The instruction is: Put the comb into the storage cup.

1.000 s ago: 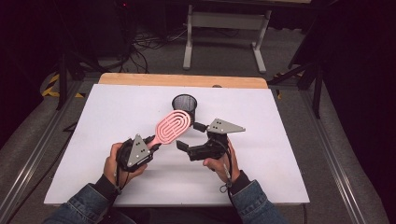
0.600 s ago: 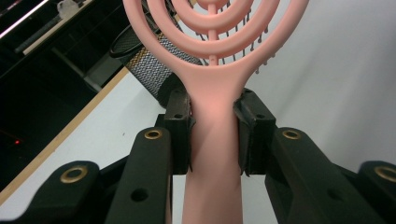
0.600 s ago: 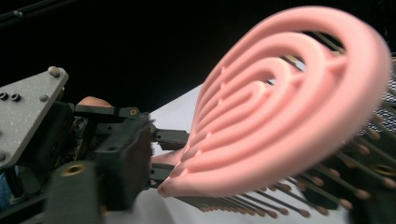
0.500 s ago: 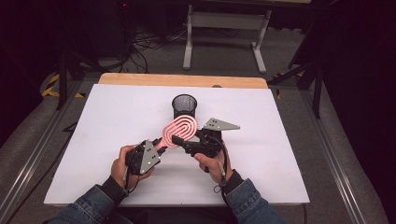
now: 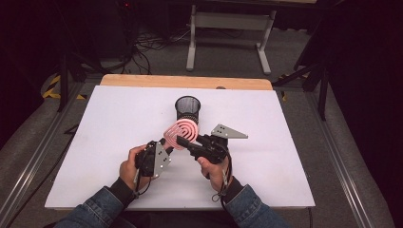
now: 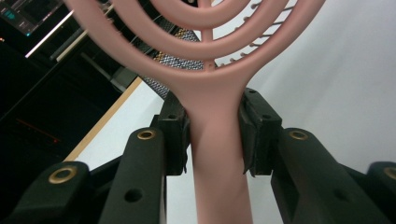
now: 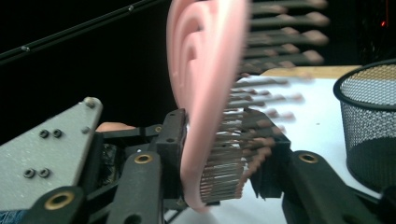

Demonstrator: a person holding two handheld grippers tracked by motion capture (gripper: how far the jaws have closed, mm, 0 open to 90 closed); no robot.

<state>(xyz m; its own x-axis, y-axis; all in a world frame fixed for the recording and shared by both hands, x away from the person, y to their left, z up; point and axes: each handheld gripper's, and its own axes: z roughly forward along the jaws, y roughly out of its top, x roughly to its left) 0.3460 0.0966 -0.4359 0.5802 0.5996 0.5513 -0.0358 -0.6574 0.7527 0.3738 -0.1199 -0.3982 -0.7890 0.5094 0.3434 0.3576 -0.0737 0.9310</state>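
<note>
Right gripper jaws have just been closing — now clamped on pink hairbrush head, bristles between. Left gripper clamps its handle. Brush held just in front of mesh cup, above white table.

High view: fixed above person's side, facing forward and down, whole table in frame, moderately far. Left hand-held gripper view: looking along own jaws, tight on pink brush. Right hand-held gripper view: equally close, brush edge-on. All three share brush, mesh cup.
</note>
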